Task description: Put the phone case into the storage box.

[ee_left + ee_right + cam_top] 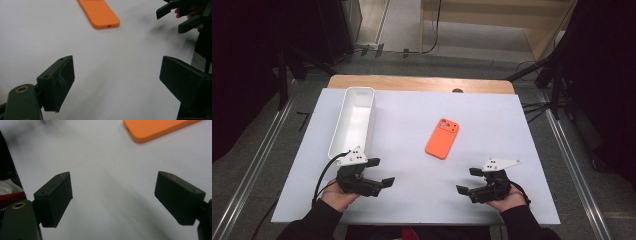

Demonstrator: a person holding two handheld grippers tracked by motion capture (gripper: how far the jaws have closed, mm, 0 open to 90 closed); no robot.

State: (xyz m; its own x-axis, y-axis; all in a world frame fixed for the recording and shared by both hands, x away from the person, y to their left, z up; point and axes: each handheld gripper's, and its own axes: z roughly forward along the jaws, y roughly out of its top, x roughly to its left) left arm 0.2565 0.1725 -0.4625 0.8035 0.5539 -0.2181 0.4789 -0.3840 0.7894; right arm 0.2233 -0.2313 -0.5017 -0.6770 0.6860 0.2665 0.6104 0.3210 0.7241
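An orange phone lies camera side up on the white table top, a little right of the middle. My left gripper sits near the front left, pointing right, jaws apart with nothing between them. At the front right my right gripper points left, also open and empty. The phone's near end lies ahead of the left jaws, and its edge lies ahead of the right jaws. The right gripper appears far off in the left gripper view.
A long white tray stands empty along the left side of the table, just beyond my left gripper. The wooden table edge runs along the back. Dark stands and cables flank the table on the floor.
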